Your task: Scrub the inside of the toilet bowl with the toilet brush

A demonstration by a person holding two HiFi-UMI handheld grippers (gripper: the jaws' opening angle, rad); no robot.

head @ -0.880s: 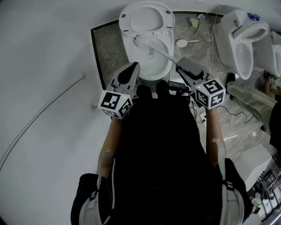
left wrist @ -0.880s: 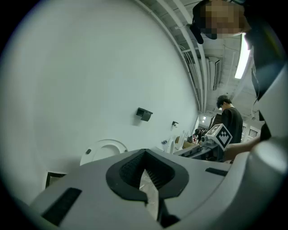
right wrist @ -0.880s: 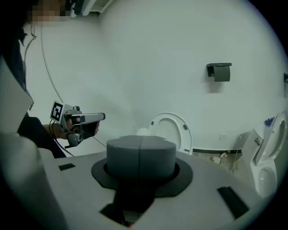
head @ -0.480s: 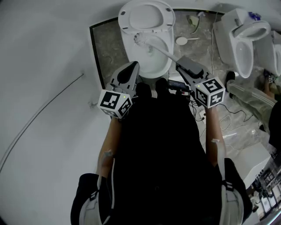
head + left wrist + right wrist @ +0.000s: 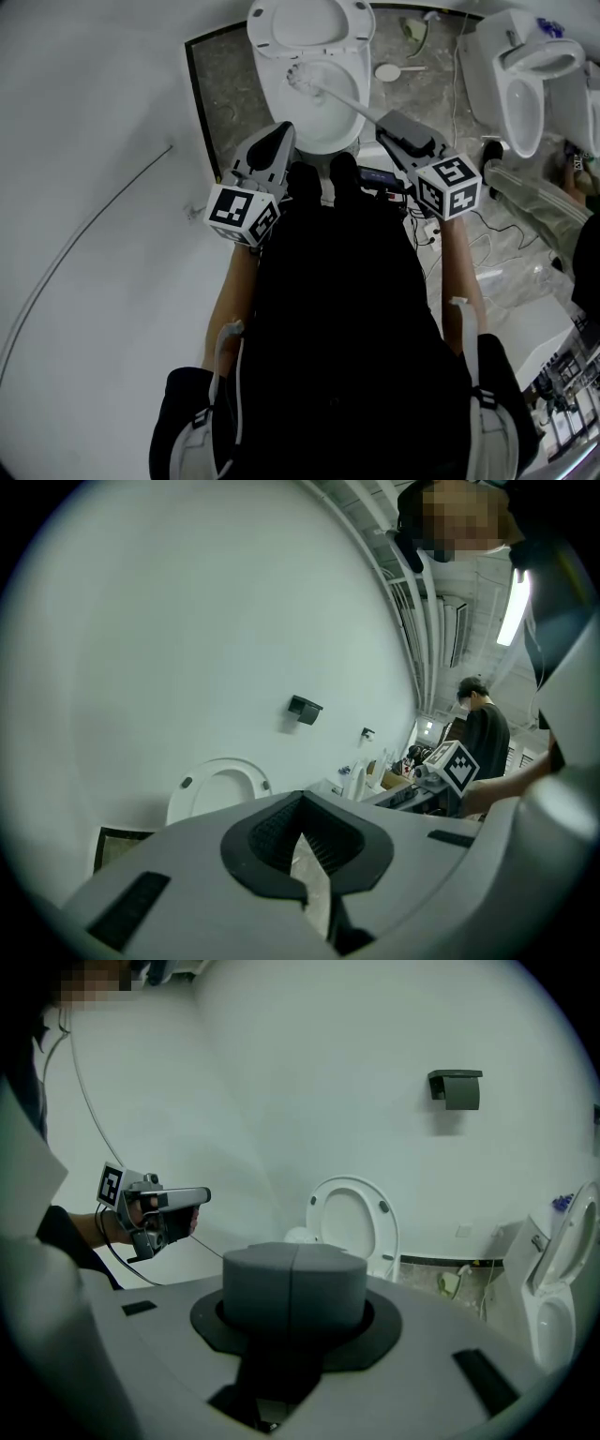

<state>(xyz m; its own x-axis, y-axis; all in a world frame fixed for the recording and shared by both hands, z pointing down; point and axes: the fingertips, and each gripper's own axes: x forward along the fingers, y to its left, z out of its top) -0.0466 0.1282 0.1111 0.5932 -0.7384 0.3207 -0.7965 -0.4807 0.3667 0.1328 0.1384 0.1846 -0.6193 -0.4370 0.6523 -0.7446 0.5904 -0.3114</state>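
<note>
Below the raised seat [image 5: 305, 23], toilet bowl [image 5: 328, 131]: white and open, on a grey stone-patterned floor panel [image 5: 220, 94]. Shows only in the head view; both gripper views catch just the upright seat [image 5: 352, 1218] [image 5: 220, 789].
Toilet brush [image 5: 333, 97]: head down inside the bowl against its rear left wall, with the white handle slanting up and right into the right gripper. Seen whole only from the head view; hidden behind the pads in the right gripper view.
Right gripper [image 5: 392, 124]: clamped on the brush handle. In its own view, right gripper [image 5: 293, 1283] with two grey pads meeting along a centre seam.
Left gripper [image 5: 278, 139]: near the bowl's front left rim, apart from the brush. In its own view, left gripper [image 5: 302, 803] with ribbed pads touching at the tips and nothing between them. Seen side-on, in a hand, in the right gripper view [image 5: 155, 1206].
Paper holder [image 5: 457, 1088]: dark, on the wall above and right of the seat. Also in the left gripper view [image 5: 304, 709], but outside the head view.
Second toilet [image 5: 525, 70]: to the right, well apart from the bowl. Only its edge shows in the right gripper view [image 5: 562, 1269].
Bystander [image 5: 483, 733]: dark shirt, far off, only in the left gripper view.
</note>
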